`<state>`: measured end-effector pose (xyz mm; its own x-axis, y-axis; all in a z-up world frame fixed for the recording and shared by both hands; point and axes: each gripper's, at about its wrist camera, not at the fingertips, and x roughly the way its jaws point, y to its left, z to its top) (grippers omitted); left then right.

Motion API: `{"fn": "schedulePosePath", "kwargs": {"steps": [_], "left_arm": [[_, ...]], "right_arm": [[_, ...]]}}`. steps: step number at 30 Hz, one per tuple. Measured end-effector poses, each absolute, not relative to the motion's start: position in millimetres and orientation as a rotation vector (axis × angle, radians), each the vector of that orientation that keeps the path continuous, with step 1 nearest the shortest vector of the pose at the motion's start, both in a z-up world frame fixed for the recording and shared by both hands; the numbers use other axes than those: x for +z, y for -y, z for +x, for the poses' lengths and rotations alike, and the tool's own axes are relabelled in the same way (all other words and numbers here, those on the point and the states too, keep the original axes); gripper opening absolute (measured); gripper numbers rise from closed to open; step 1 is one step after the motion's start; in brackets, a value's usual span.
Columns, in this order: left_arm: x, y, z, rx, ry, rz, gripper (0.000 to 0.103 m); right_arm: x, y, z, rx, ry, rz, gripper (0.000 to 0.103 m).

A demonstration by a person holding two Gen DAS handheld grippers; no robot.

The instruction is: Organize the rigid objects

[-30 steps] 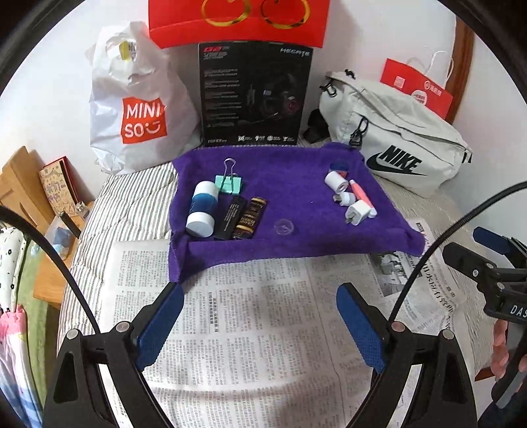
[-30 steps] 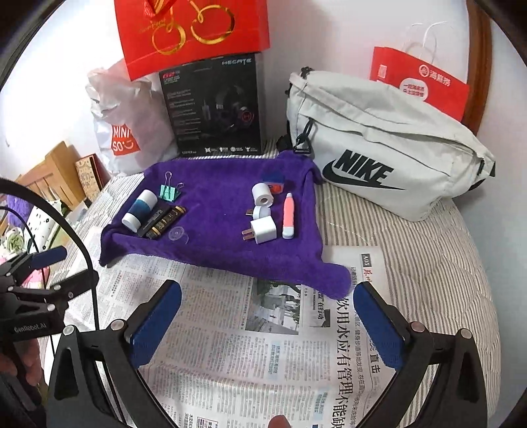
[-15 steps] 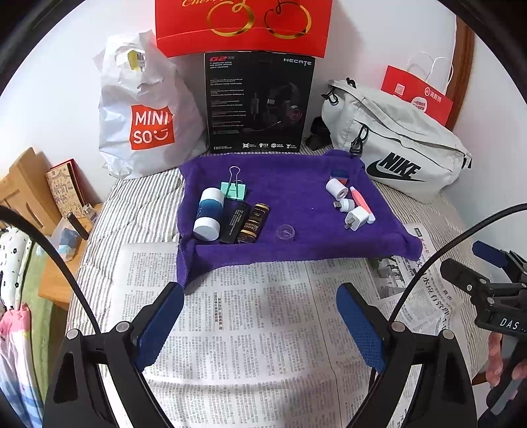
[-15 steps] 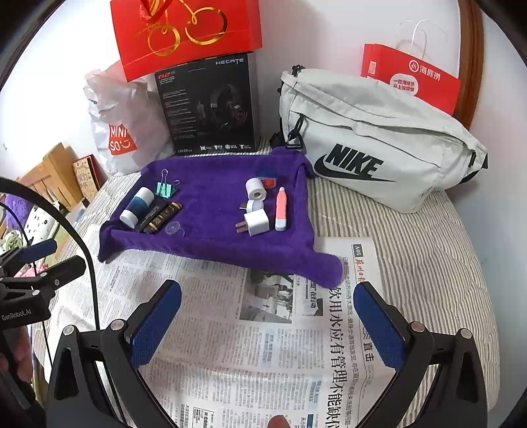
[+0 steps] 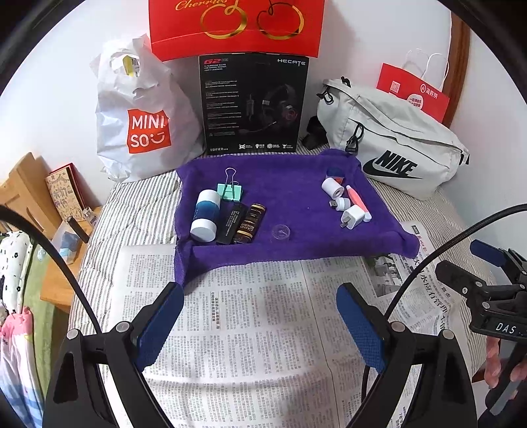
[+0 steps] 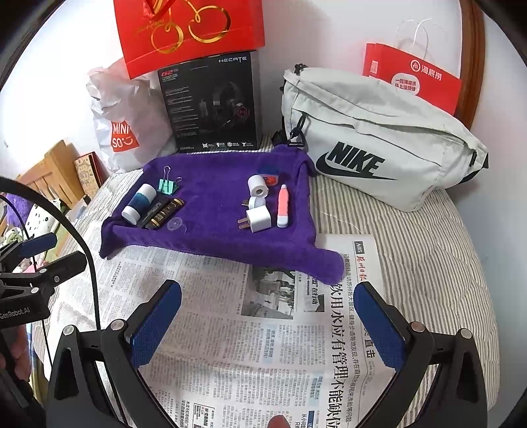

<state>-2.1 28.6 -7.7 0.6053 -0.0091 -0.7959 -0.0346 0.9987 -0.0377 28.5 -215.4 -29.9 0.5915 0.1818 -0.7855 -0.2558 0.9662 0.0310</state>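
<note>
A purple towel (image 5: 290,194) (image 6: 214,197) lies on the striped bed with small items in two groups. On its left are a blue-and-white bottle (image 5: 206,215), a mint binder clip (image 5: 230,189), two dark tubes (image 5: 245,224) and a clear disc (image 5: 280,232). On its right are a white roll (image 6: 258,186), white plug adapters (image 6: 258,219) and a pink-and-white stick (image 6: 283,205). My left gripper (image 5: 260,306) hangs open over the newspaper (image 5: 247,329), short of the towel, holding nothing. My right gripper (image 6: 270,309) is open and empty too.
Against the wall stand a white Miniso bag (image 5: 141,121), a black headset box (image 5: 253,105), a red gift bag (image 5: 235,28), a grey Nike bag (image 6: 378,145) and a red paper bag (image 6: 415,79). A wooden bedside stand (image 5: 36,197) sits left of the bed.
Both views have pulled back and tilted up slightly, so the towel sits a little farther off and more of the wall items show. Both grippers' jaws stay equally wide.
</note>
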Motion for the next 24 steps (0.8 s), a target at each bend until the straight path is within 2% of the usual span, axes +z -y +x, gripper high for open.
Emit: {"fn": "schedulePosePath", "kwargs": {"steps": [24], "left_arm": [[-6.0, -27.5, -4.0, 0.009, -0.925, -0.054, 0.094]], "right_arm": [[-27.6, 214.9, 25.4, 0.254, -0.898, -0.094, 0.103]]}}
